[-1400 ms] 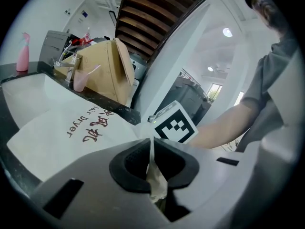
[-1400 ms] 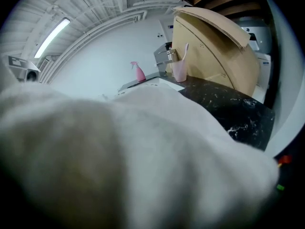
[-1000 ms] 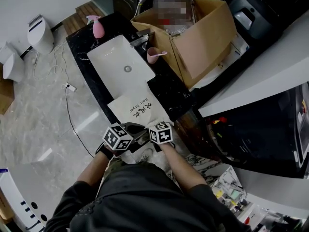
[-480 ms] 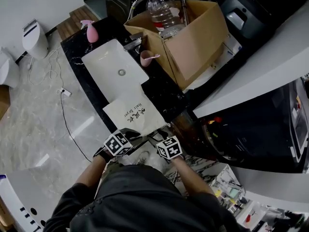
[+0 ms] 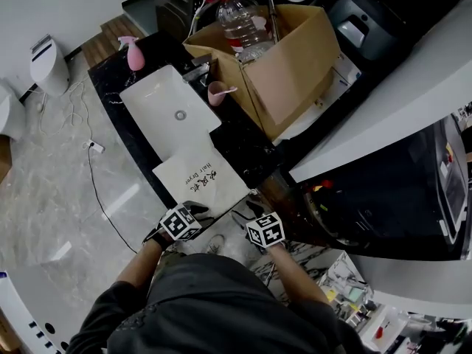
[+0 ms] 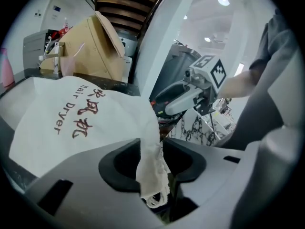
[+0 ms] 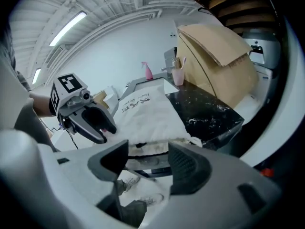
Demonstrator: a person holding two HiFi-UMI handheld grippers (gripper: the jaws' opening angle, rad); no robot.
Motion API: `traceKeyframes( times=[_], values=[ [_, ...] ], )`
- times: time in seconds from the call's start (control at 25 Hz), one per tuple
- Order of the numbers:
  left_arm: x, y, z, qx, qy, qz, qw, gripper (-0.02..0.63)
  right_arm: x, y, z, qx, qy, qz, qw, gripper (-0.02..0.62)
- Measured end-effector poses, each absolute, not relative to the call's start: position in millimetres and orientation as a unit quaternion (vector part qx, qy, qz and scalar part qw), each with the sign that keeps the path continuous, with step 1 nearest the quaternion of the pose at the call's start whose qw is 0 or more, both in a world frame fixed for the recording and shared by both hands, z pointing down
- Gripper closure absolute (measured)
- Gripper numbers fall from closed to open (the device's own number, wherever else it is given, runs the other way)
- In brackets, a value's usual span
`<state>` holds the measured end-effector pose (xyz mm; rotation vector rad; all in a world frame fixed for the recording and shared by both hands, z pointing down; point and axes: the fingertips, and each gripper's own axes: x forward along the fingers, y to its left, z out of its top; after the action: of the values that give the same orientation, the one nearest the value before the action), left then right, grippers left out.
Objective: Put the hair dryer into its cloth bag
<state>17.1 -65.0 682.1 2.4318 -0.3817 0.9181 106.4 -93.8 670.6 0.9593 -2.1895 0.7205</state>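
Observation:
The white cloth bag (image 5: 199, 179) printed "Hair Dryer" lies flat on the black counter (image 5: 247, 142), its mouth toward me at the near edge. My left gripper (image 5: 199, 211) is at the bag's near left corner. In the left gripper view its jaws (image 6: 152, 149) have just been opening, and a bunched strip of the bag's edge (image 6: 151, 171) hangs loosely between them. My right gripper (image 5: 247, 212) hovers off the near right corner, open with nothing between its jaws (image 7: 148, 156); the bag's mouth (image 7: 152, 144) lies just beyond them. No hair dryer shows plainly.
Behind the bag is a white sink basin (image 5: 168, 109) with a pink cup (image 5: 216, 93) and a pink spray bottle (image 5: 136, 54) beside it. A cardboard box (image 5: 284, 61) holding a water bottle (image 5: 240, 21) stands at the back right. The floor drops off left of the counter.
The right gripper has drawn away to the right, widening the gap between the two grippers. The left gripper has sunk a little at the bag's corner.

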Motion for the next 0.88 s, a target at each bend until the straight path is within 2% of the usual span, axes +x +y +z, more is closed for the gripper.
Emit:
traceKeyframes(
  times=[0.2,0.4,0.88],
  values=[
    [1.9,-90.9,646.3,0.907,-0.201,0.279,0.244,0.454,107.6,-109.2,645.0,0.390,-0.839,0.241,0.293,0.334],
    [-38.9,-128.2,592.6,0.907,-0.300,0.205,0.213,0.454,116.9,-131.0,592.7,0.445,-0.842,0.192,0.237,0.335],
    [-144.9,-162.7,450.3,0.882,-0.465,0.055,0.059,0.456,153.2,-135.6,447.1,0.587,-0.804,0.037,0.092,0.345]
  ],
)
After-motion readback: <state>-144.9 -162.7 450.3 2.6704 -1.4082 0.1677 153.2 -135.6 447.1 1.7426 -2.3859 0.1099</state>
